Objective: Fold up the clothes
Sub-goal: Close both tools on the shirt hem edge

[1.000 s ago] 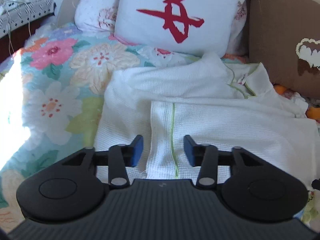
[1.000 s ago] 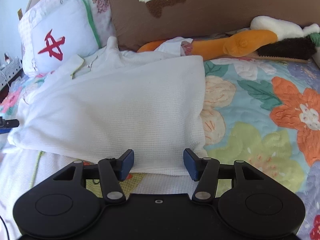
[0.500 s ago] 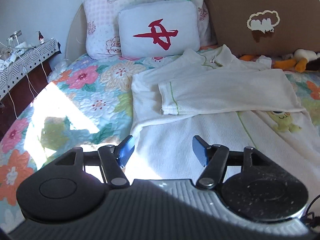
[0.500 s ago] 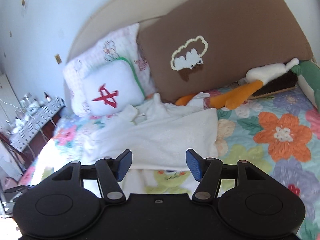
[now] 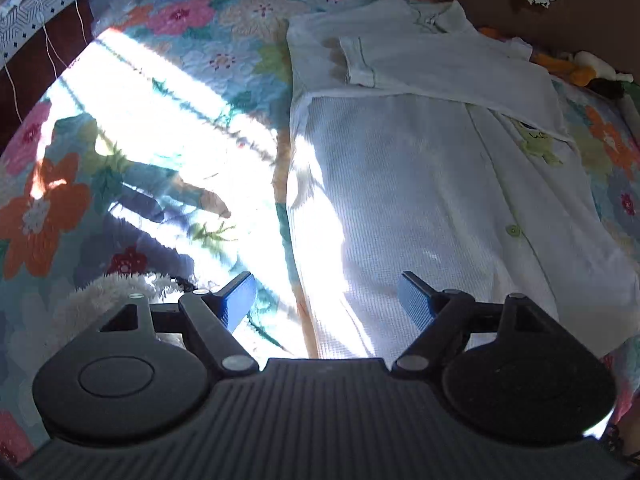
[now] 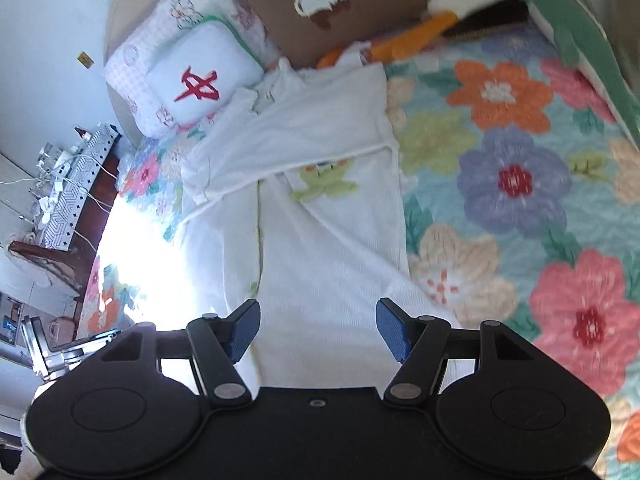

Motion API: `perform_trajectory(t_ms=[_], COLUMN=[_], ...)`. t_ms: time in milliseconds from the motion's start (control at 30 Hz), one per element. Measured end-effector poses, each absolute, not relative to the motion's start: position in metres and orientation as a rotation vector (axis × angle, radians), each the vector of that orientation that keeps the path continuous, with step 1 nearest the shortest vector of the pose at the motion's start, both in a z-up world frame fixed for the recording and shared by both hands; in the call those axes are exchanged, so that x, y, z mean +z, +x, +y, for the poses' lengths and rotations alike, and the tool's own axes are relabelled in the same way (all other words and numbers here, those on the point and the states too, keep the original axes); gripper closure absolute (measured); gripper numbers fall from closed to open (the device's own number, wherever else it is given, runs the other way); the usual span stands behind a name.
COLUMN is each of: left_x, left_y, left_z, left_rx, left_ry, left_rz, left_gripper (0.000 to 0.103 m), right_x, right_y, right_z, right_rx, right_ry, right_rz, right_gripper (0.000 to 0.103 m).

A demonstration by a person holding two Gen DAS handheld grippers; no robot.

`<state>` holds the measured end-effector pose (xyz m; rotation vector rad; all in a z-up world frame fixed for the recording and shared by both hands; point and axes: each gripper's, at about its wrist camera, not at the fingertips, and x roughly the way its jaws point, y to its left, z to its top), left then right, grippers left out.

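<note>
A white waffle-knit garment (image 5: 420, 184) with green trim, buttons and a small green frog patch lies flat on the floral bedspread (image 5: 168, 120). Its sleeves are folded across the chest near the collar. It also shows in the right wrist view (image 6: 320, 232). My left gripper (image 5: 327, 299) is open and empty, hovering over the garment's lower left edge. My right gripper (image 6: 318, 328) is open and empty, above the garment's lower hem near its right side.
A white pillow with a red character (image 6: 200, 80), a pink floral pillow and a brown cushion (image 6: 380, 4) stand at the headboard. Plush toys (image 6: 440, 28) lie at the back right. A side table with cables (image 6: 68, 184) is to the left. Bright sunlight falls across the bedspread's left side.
Both grippers have pulled back from the folded sleeves toward the garment's lower hem and tilted down. Both have opened wider. The sleeves stay folded across the chest.
</note>
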<state>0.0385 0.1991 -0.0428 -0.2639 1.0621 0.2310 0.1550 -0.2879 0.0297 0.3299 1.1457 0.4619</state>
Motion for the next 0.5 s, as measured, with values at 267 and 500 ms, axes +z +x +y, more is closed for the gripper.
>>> perform_trajectory(t_ms=[267, 500], left_x=[-0.084, -0.103], left_y=[0.056, 0.091], left_z=[0.196, 0.2], left_rx=[0.261, 0.214], left_ry=[-0.307, -0.291], left_rz=[1.174, 1.314], left_gripper=[0.022, 0.015], right_x=[-0.053, -0.102], right_y=[0.186, 0.22], right_z=[-0.278, -0.282], right_rx=[0.349, 0.425], right_ry=[-0.06, -0.15], right_rz=[1.354, 1.503], right_gripper=[0.03, 0.03])
